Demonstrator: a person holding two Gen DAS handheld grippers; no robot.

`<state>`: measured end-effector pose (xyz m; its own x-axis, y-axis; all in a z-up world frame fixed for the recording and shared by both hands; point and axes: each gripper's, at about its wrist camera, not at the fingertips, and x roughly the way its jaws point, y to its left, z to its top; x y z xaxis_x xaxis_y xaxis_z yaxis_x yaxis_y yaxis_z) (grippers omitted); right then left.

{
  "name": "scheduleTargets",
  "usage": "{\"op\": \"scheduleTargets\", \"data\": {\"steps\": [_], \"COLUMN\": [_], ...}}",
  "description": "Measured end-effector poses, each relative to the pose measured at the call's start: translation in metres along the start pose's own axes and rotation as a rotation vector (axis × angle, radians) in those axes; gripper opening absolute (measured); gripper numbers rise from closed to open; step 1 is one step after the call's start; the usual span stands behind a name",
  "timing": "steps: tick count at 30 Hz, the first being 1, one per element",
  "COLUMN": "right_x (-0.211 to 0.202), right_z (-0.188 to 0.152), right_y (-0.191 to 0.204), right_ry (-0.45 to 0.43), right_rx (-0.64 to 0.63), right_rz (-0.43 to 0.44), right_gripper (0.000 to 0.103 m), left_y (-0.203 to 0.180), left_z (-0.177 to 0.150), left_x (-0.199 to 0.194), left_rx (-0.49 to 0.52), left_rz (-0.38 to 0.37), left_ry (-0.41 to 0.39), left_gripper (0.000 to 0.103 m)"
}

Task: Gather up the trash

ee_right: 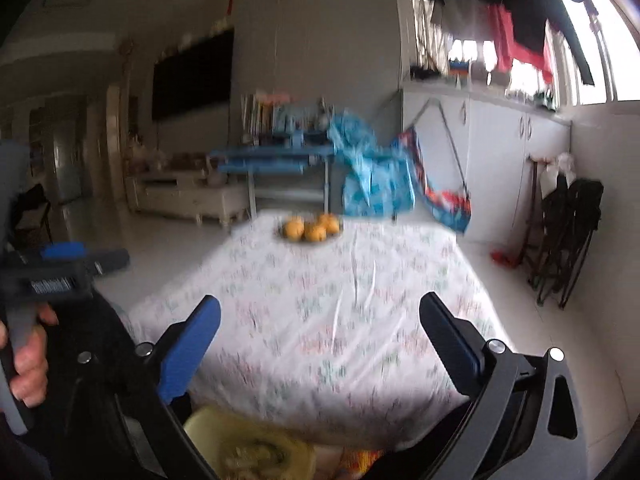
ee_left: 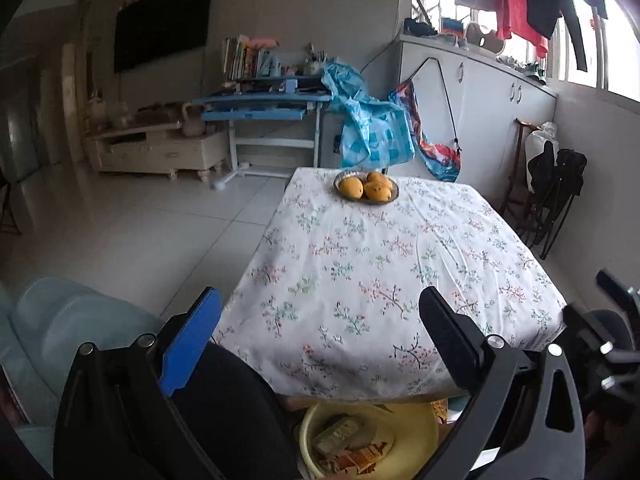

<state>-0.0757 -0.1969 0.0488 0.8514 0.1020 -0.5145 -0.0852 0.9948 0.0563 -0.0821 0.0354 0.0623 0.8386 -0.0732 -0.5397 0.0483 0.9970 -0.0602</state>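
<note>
1. Nearest, at the bottom of both views, the left gripper and right gripper stand spread wide with nothing between the fingers.
2. Just below them, at the bottom centre, a yellow basin holds wrappers and paper trash, under the near table edge.
3. Beyond, the floral tablecloth fills mid-frame.
4. Farther, at its upper end, a plate of mangoes.
5. At lower left of the right view, a hand grips the other handle.
</note>
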Motion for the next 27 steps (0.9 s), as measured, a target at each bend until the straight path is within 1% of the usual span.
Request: {"op": "scheduleTargets", "data": {"steps": [1, 4, 9, 17, 27], "right_x": [0.003, 0.001, -0.003, -0.004, -0.003], "right_z": [0.000, -0.002, 0.000, -0.001, 0.000], "right_y": [0.002, 0.006, 0.003, 0.007, 0.007], "right_ry": [0.010, -0.008, -0.003, -0.001, 0.011], "right_rx": [0.002, -0.017, -0.029, -0.036, -0.023], "right_rz": [0.009, 0.018, 0.007, -0.005, -0.017], "right_gripper": [0.095, 0.095, 0.095, 0.095, 0.095], "left_y": [-0.003, -0.009, -0.016, -0.017, -0.016], "left_z": [0.001, -0.004, -0.006, -0.016, -0.018], "left_x": [-0.001, -0.004, 0.002, 0.015, 0.013], "left_rx": [0.010, 0.034, 0.008, 0.000, -0.001], "left_rz": [-0.002, -0.004, -0.052, -0.049, -0.043], "left_ry": [-0.009, -0.032, -0.012, 0.016, 0.002], "left_gripper": [0.096, 0.096, 0.096, 0.096, 0.096]}}
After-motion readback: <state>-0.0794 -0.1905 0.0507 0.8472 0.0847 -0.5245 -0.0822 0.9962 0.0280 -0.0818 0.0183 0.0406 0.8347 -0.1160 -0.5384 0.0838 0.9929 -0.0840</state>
